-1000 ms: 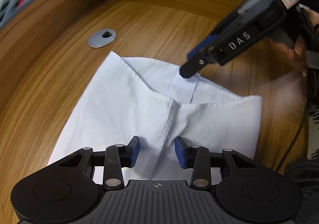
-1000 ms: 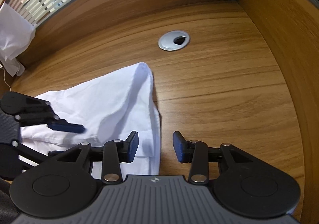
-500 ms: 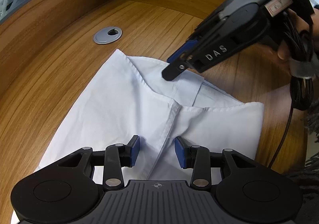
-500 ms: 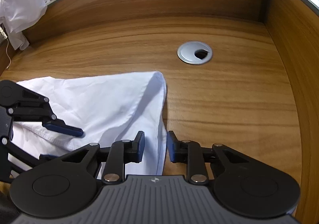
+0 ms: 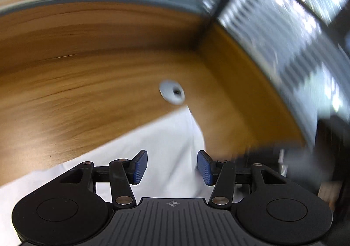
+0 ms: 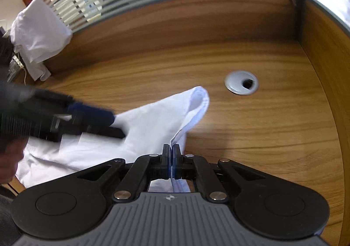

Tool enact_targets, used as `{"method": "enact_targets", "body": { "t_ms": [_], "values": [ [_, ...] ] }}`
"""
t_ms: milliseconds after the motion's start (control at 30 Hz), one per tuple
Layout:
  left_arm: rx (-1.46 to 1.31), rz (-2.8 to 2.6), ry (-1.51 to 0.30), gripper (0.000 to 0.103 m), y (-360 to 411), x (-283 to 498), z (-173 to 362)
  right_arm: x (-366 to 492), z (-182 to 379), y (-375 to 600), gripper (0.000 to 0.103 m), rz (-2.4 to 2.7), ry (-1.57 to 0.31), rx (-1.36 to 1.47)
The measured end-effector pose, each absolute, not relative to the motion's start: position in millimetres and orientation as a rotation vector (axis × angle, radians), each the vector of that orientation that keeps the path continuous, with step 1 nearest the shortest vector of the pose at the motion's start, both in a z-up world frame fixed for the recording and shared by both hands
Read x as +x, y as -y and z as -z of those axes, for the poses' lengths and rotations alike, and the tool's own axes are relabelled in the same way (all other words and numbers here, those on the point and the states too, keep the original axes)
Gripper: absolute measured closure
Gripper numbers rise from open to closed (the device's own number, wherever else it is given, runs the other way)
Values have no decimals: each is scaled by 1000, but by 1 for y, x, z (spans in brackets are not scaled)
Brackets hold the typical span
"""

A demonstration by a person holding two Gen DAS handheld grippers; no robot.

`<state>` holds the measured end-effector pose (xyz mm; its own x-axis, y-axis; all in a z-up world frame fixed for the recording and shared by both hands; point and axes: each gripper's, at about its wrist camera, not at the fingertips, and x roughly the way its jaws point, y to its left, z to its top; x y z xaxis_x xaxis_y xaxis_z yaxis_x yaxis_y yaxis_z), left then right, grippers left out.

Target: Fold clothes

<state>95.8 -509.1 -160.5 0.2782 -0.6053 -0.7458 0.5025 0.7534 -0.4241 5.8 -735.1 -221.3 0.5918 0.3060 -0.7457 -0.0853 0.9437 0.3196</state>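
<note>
The white shirt is spread over the wooden surface, lying from the middle of the right wrist view out toward 9 o'clock, with one rounded corner raised and pointing toward the grey cable grommet at about 1 o'clock. That corner is lifted because an edge of the cloth is pinched just below it: the right gripper is seen with its jaws brought fully together, a thin fold of fabric caught between them, so that the edge can be carried rather than dragged. In the judgement of the scene, such a hold suits drawing one side of the garment across the rest to make a fold, though which fold of the sequence this is cannot be settled from one moment. The left gripper is shown in its own view with the jaws standing wide apart and nothing between them, poised over the cloth near the shirt's far edge; in the right wrist view it appears as a dark, motion-smeared shape at 9 o'clock, low over the fabric, probably placed there to press or steady the body of the shirt while the other side is lifted. The left view is heavily blurred, so whether contact is made cannot be told. A second white garment is draped over the partition at 10 o'clock, well apart.
</note>
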Motion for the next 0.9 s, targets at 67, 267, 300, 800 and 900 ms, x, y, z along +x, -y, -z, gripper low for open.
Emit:
{"method": "enact_targets", "body": {
  "t_ms": [67, 267, 300, 800, 900],
  "values": [
    [-159, 711, -1060, 49, 508, 102, 155, 5, 213, 722, 101, -236, -898, 248],
    [-156, 703, -1119, 44, 516, 108, 149, 0, 188, 683, 101, -265, -855, 195],
    [-154, 698, -1125, 40, 516, 108, 148, -1, 184, 676, 101, -277, -849, 177],
    [-149, 496, -1160, 97, 444, 111, 167, -32, 142, 602, 95, -432, -814, 66],
    [-170, 477, -1161, 97, 421, 119, 174, -48, 146, 598, 82, -417, -829, 67]
  ]
}}
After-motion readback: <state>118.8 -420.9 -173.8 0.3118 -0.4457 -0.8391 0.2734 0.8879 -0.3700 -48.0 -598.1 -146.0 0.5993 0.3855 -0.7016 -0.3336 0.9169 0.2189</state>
